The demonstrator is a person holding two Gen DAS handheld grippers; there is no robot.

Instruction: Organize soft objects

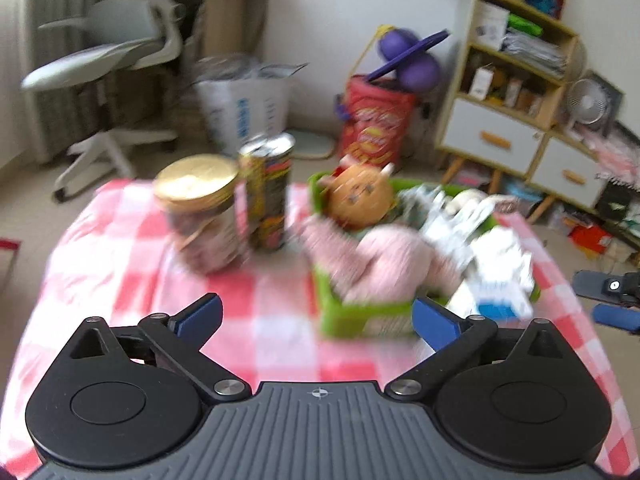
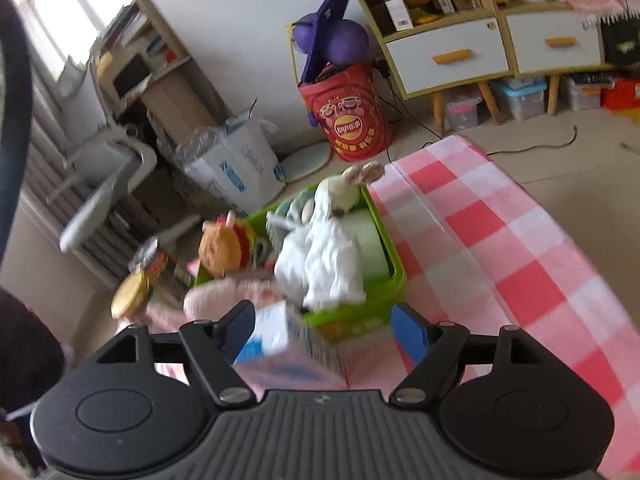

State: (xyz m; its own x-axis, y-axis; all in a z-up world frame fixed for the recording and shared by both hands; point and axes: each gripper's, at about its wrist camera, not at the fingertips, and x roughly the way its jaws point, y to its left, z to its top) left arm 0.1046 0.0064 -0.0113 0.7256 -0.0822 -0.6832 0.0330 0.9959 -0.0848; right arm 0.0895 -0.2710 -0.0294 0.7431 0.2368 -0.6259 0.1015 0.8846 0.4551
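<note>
A: Item one, left gripper point(image 1: 318, 316): blue pads spread wide, nothing between them, poised over the checked cloth point(image 1: 120, 280) just short of the green basket point(image 1: 360, 322).

B: Item two, right gripper point(image 2: 324, 328)?

A: Jaws apart. A white-and-blue carton point(image 2: 280, 340) sits in the gap, close against the left pad; the right pad stands clear of it. Blur hides whether the left pad touches.

B: Basket contents?

A: Pink plush point(image 1: 384, 260) at the near corner, long axis running from the basket's near side up and left, one limb draped over the left wall onto the cloth. Burger-shaped plush point(image 1: 360, 196) at the far left corner, face toward the left wrist camera. White plush point(image 2: 324, 264) in the middle, lying lengthwise along the basket, pale head point(image 2: 344, 196) at the far end.

B: Beside the basket?

A: Gold-lidded jar point(image 1: 200, 216) and tall can point(image 1: 266, 192), both upright, touching each other, left of the basket.
</note>
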